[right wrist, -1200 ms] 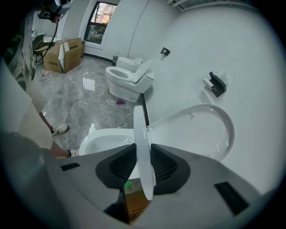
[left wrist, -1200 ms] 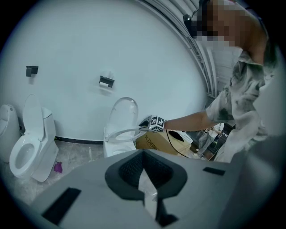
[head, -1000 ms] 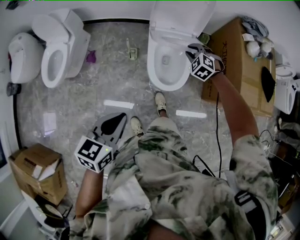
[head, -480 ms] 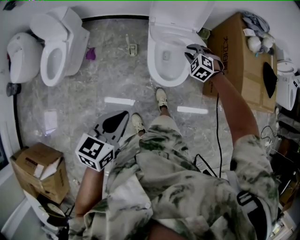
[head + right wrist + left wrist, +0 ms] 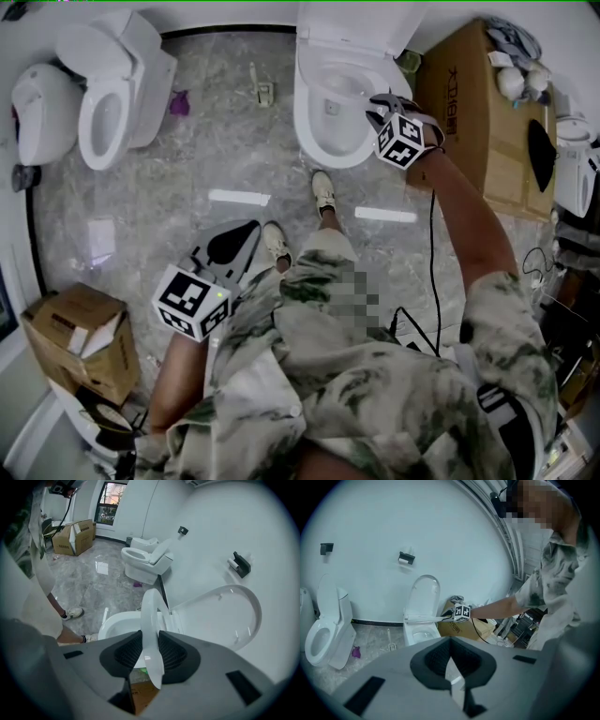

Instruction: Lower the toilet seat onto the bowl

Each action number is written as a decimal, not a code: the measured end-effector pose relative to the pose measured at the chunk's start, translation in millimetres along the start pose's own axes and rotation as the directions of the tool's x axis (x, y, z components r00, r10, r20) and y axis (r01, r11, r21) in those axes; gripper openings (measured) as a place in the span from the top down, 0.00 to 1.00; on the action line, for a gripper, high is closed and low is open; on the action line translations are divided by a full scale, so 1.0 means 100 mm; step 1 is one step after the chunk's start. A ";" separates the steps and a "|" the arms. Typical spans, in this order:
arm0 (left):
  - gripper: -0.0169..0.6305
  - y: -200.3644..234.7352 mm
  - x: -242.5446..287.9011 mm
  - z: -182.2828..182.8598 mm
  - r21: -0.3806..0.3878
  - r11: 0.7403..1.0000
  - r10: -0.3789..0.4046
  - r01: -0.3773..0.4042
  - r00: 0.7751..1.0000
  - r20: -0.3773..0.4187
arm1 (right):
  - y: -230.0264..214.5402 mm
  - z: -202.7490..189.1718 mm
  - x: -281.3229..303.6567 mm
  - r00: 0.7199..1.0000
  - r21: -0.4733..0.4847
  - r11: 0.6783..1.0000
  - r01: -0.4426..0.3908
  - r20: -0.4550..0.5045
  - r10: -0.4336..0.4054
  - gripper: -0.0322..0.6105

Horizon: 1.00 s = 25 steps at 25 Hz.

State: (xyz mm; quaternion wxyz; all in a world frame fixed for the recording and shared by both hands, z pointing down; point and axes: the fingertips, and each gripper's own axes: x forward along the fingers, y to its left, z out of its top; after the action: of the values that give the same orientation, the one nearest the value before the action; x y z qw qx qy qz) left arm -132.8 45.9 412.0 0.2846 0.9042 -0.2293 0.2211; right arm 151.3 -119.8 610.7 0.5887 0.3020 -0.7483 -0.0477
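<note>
The white toilet [image 5: 323, 141] stands at the top middle of the head view, its lid [image 5: 423, 594] upright against the wall. The toilet seat [image 5: 151, 620] runs edge-on between my right gripper's [image 5: 150, 633] pads, which touch both its faces; these jaws have just been opening a little with the seat between them. From the left gripper view the seat [image 5: 424, 618] hangs almost level, just above the bowl [image 5: 416, 634]. My right gripper [image 5: 377, 103] is at the bowl's right side. The left gripper [image 5: 246, 231] is held low by the person's leg, shut and empty [image 5: 450, 641].
A second toilet [image 5: 108, 103] and a white fixture [image 5: 42, 108] stand at the left wall. A large cardboard box [image 5: 478, 103] sits right beside the toilet, and another box [image 5: 80, 342] at lower left. The person's shoes [image 5: 323, 197] are just in front of the bowl.
The right gripper has sunk toward the bowl with the seat in it, shifting slightly left in the head view. The left gripper has stayed put.
</note>
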 end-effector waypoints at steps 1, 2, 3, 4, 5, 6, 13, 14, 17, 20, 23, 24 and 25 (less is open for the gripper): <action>0.94 -0.01 0.01 -0.01 -0.002 1.000 -0.001 0.001 1.000 -0.002 | 0.03 -0.01 0.01 1.000 0.001 1.000 -0.004 0.001 0.004 0.75; 0.94 -0.01 0.03 -0.01 -0.002 1.000 -0.002 0.002 1.000 -0.003 | 0.05 -0.02 0.02 1.000 0.002 1.000 -0.007 0.003 0.007 0.75; 0.94 -0.02 0.04 -0.01 -0.001 1.000 -0.003 0.003 1.000 -0.004 | 0.07 -0.03 0.03 1.000 0.003 1.000 -0.009 0.004 0.009 0.75; 0.94 -0.02 0.06 -0.01 -0.002 1.000 -0.003 0.003 1.000 -0.004 | 0.08 -0.04 0.04 1.000 0.004 1.000 -0.008 0.006 0.008 0.75; 0.94 -0.02 0.07 0.00 -0.003 1.000 -0.003 0.003 1.000 -0.005 | 0.10 -0.04 0.05 1.000 0.004 1.000 -0.007 0.007 0.007 0.75; 0.94 -0.02 0.08 0.00 -0.004 1.000 -0.002 0.002 1.000 -0.004 | 0.11 -0.04 0.06 1.000 0.003 1.000 -0.007 0.008 0.006 0.75; 0.94 -0.06 0.14 -0.02 -0.004 1.000 -0.016 0.016 1.000 -0.007 | 0.29 -0.07 0.12 0.999 0.005 0.999 -0.032 0.004 0.032 0.74; 0.94 -0.06 0.15 -0.02 -0.005 1.000 -0.018 0.018 1.000 -0.008 | 0.31 -0.08 0.13 0.999 0.005 0.999 -0.034 0.003 0.034 0.74; 0.94 -0.06 0.21 -0.04 -0.010 1.000 -0.021 0.021 1.000 -0.016 | 0.36 -0.12 0.17 0.999 0.004 0.999 -0.046 0.001 0.046 0.74; 0.94 -0.05 0.26 -0.05 -0.008 1.000 -0.027 0.027 0.999 -0.023 | 0.42 -0.15 0.20 0.999 0.004 0.999 -0.054 0.001 0.054 0.74; 0.94 -0.07 0.29 -0.03 -0.018 0.999 -0.039 0.039 0.999 -0.024 | 0.48 -0.15 0.24 0.998 0.005 0.998 -0.061 0.001 0.061 0.74; 0.94 -0.08 0.31 -0.03 -0.017 0.999 -0.043 0.042 0.999 -0.022 | 0.50 -0.15 0.25 0.998 0.005 0.998 -0.064 0.001 0.064 0.74; 0.94 -0.09 0.32 -0.02 -0.015 0.999 -0.045 0.044 0.999 -0.021 | 0.53 -0.16 0.26 0.998 0.005 0.998 -0.066 0.000 0.066 0.74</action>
State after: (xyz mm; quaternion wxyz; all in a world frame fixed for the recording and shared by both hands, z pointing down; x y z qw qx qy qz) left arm -102.9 44.0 427.1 0.2982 0.9047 -0.2076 0.2226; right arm 141.6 -85.8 660.1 0.5892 0.2785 -0.7580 -0.0263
